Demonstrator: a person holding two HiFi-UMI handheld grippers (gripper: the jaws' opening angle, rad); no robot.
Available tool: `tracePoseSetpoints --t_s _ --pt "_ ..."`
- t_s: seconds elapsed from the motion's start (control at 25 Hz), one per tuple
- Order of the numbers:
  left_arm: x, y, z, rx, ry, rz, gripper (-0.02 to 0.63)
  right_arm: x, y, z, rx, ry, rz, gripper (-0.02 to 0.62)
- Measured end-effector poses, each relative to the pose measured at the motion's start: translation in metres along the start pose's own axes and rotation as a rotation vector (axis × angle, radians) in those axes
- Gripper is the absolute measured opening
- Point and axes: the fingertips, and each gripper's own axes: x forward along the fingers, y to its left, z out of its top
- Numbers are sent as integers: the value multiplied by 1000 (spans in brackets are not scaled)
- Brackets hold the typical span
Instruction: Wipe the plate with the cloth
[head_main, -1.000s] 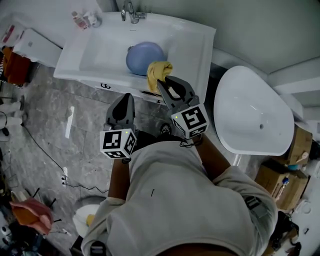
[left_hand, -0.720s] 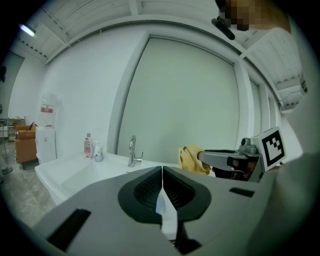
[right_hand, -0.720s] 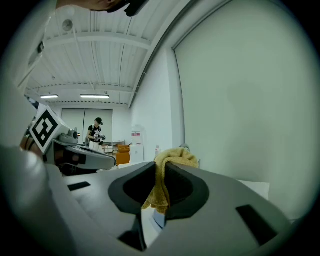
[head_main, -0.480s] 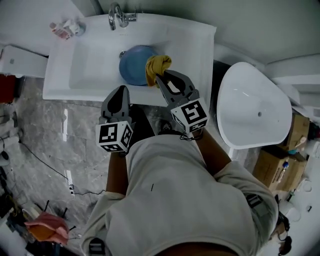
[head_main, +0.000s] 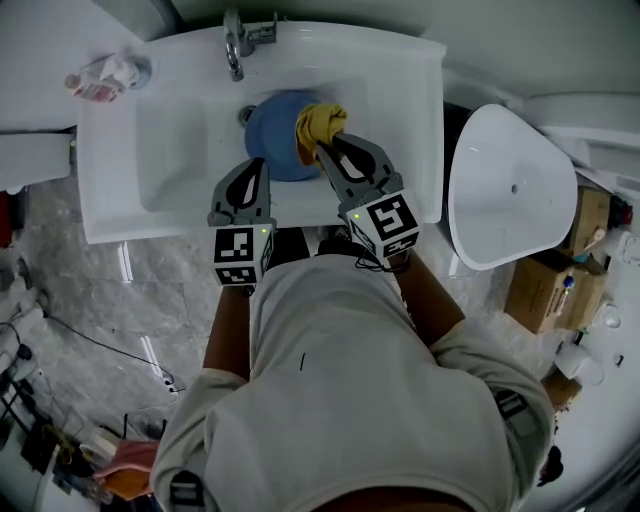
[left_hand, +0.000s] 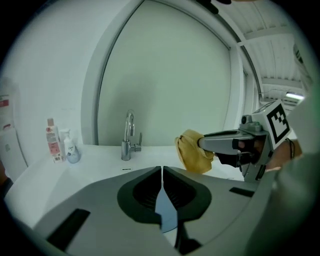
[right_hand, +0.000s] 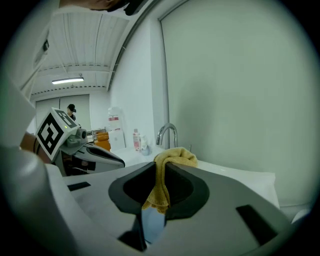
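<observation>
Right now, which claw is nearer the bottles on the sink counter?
Left. The left claw sits over the sink front, toward the bottles; the right claw, holding the cloth, is farther beyond it.

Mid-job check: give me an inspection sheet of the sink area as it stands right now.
Surface: white sink, plate lying in its basin.
Job's things: blue plate; yellow cloth over its right edge, contact unclear.
Clutter: bottles at the counter's back left.
Grippers: left gripper shut, empty; right gripper shut on the cloth.
Cables: thin cable on the floor, left.
Surroundings: faucet; white oval fixture and cardboard boxes to the right.
</observation>
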Motion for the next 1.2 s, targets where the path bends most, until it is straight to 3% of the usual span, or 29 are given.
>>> tracePoseSetpoints --t_s 0.32,0.44,0.76,0.96,1.08,1.2 --pt "54 40 -49 14 187 -158 25 48 -2 -31 50 114 -103 55" --pt "74 52 -73 2 269 -180 25 62 -3 -49 79 161 -124 55" --pt "112 75 -132 26 426 -123 24 88 -12 -99 134 268 -70 55" --pt "130 86 -173 121 552 -33 25 96 -21 -125 147 309 -2 55" --pt "140 95 -190 89 599 -9 25 100 -25 -133 143 324 27 55" --pt "150 102 -208 -12 636 -6 25 105 -31 -138 151 334 23 55"
